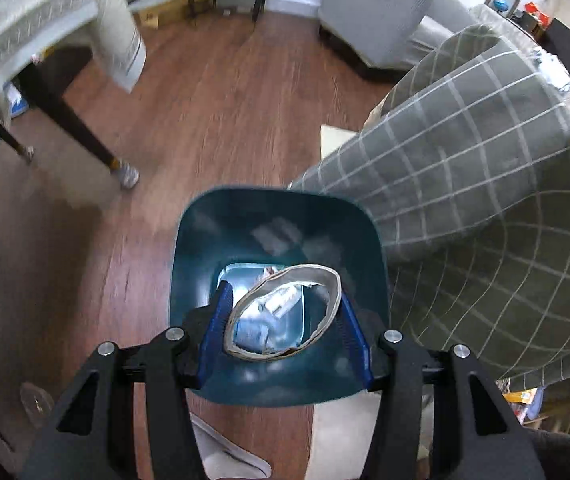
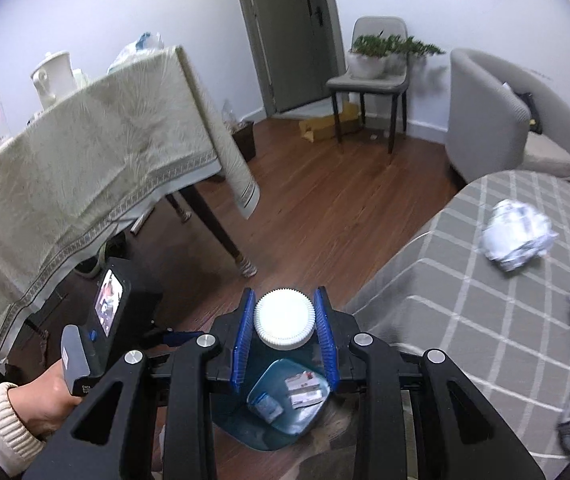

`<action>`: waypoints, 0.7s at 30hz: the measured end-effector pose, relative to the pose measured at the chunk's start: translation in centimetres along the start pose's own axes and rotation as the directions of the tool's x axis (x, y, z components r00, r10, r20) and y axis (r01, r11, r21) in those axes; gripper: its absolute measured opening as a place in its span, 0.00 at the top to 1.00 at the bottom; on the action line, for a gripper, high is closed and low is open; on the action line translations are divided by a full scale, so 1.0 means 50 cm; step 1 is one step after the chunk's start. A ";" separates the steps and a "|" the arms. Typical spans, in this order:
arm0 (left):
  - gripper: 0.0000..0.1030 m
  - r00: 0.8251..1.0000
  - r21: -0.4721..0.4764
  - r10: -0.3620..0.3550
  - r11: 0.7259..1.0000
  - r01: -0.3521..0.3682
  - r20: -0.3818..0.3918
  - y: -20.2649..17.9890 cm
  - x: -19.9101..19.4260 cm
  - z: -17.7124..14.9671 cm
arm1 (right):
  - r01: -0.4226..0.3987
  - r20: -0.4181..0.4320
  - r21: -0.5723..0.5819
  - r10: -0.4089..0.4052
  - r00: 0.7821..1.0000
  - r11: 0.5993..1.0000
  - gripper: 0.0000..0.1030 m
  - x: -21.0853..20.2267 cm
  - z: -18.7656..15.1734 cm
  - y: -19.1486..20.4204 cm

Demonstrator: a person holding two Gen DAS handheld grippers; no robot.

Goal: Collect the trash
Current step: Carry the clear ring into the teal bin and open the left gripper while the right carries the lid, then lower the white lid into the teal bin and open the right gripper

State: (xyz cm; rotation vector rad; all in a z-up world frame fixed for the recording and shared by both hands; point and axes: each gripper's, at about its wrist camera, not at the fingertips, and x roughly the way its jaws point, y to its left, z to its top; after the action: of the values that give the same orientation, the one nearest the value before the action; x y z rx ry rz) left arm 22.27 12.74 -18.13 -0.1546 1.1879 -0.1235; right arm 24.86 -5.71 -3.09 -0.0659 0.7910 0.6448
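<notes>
A: Trash bin [image 1: 221, 240], teal plastic, stands on the wooden floor [image 1: 205, 100] against the grey checked cloth [image 1: 485, 200]. What sits over it?

B: The left gripper [image 1: 285, 314] hangs above its mouth, blue pads pinching a flattened cardboard ring [image 1: 335, 292] from both sides.

A: And inside?

B: Small packets [image 2: 305, 390] and a bluish wrapper [image 2: 267, 406] lie on the bottom.

A: The other tool?

B: The right gripper [image 2: 285, 330] is closed on a white ribbed cap [image 2: 285, 318], also over the bin.

A: Anything left on the cloth?

B: Two crumpled paper wads [image 2: 519, 240], well apart from the bin, on the tabletop.

A: Elsewhere?

B: The person's left hand [image 2: 51, 394] grips its handle beside a table under a cream cloth [image 2: 85, 160].
</notes>
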 end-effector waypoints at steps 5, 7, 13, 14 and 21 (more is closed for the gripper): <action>0.39 0.997 -0.032 -0.007 0.999 0.005 -0.072 0.030 0.037 -0.022 | -0.008 -0.035 -0.010 0.007 0.999 1.000 0.70 0.040 0.002 0.027; 0.38 0.996 -0.035 -0.008 0.999 0.004 -0.092 0.040 0.045 -0.030 | -0.008 -0.044 -0.012 0.007 0.999 1.000 0.70 0.054 0.002 0.036; 0.38 0.999 -0.056 -0.004 0.998 0.002 -0.047 0.079 0.019 -0.034 | -0.012 -0.085 -0.009 0.011 0.996 1.000 0.70 0.107 -0.002 0.056; 0.38 1.000 -0.056 0.004 0.998 -0.006 -0.026 0.084 0.006 -0.033 | -0.013 -0.094 -0.008 0.012 0.995 1.000 0.70 0.119 -0.003 0.059; 0.42 0.995 -0.049 0.028 0.999 -0.023 0.093 0.095 -0.065 -0.024 | 0.001 -0.191 0.014 0.001 0.982 1.000 0.71 0.213 -0.032 0.067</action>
State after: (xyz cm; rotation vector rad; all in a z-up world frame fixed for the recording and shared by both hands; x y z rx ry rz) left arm 20.04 17.91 -16.45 -0.1853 1.0997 -0.0647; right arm 27.51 1.99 -10.87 -0.1167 0.9805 0.6391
